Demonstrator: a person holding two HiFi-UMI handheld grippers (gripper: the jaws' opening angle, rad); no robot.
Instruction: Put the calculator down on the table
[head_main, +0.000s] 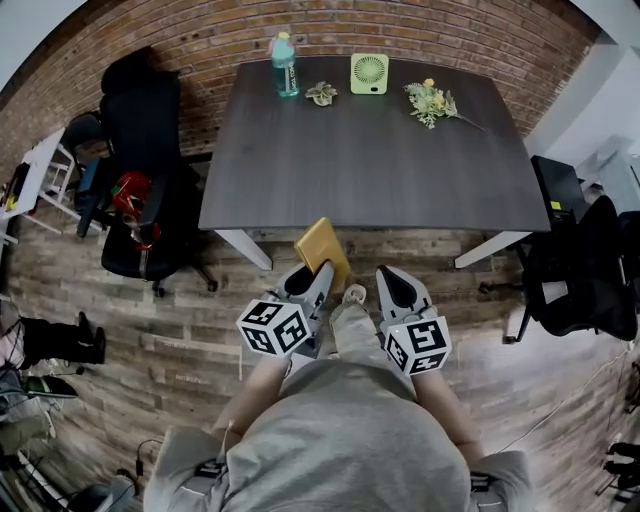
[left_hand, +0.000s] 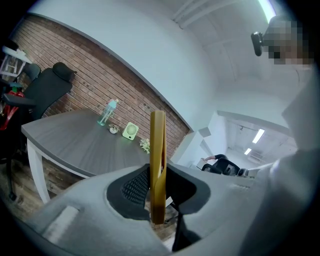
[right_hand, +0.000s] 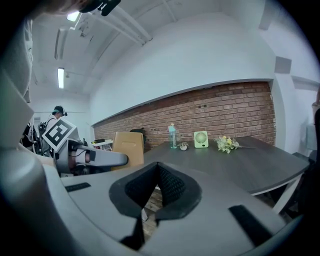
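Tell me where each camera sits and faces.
Head view: on the person's head, steeply down at the table; shows torso, left gripper, right gripper.
Left gripper view: on that gripper, along jaws clamping the calculator edge-on, towards the table; torso at right.
Right gripper view: on that gripper, over shut empty jaws, towards the table; left gripper at left.
Shared: all show the green fan.

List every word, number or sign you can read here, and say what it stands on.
No text can be read in any view.
Bottle label: too small to read.
Calculator: no print shows on the side in view.
Left cube, right cube: black-and-white square markers only, no letters.
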